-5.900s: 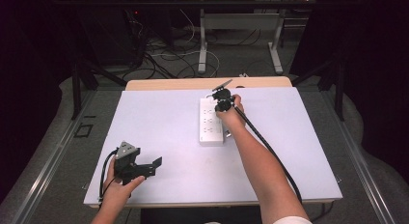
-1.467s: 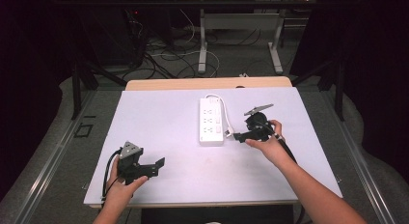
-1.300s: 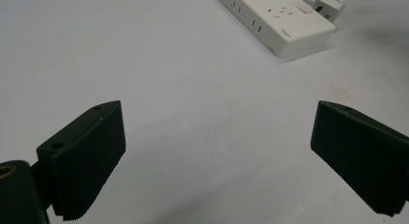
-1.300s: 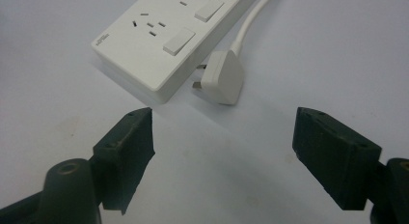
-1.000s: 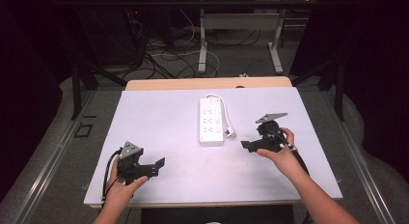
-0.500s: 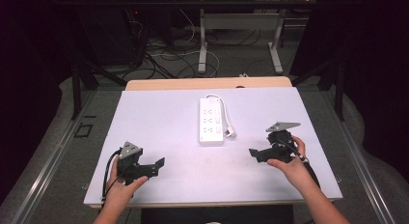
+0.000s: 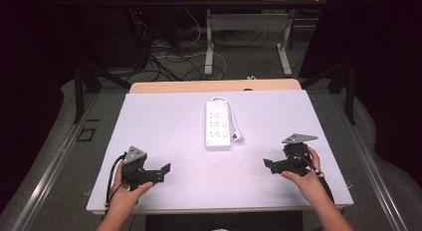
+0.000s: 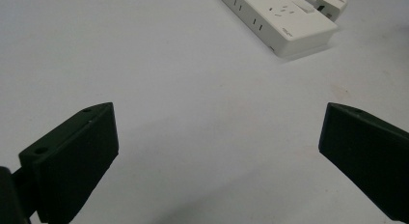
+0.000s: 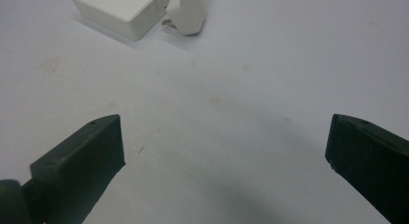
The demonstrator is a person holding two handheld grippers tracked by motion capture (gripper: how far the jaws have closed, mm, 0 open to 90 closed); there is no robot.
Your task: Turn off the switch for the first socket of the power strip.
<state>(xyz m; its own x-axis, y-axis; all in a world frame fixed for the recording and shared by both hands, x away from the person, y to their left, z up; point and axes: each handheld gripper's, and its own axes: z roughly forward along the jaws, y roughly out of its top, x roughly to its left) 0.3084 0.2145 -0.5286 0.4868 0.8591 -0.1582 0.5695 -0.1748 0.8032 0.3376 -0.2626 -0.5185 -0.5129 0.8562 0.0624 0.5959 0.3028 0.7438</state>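
The white plastic power strip [image 7: 218, 125] lies alone mid-table, its plug [image 7: 238, 137] loose beside it; the left gripper [image 7: 161, 170] and right gripper [image 7: 268, 165] rest wide open, empty, so the work looks finished.

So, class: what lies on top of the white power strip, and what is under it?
On the power strip lie its own white cable and switches; the plug rests on the table beside it. Under it is the white table; the covered patch cannot be seen.
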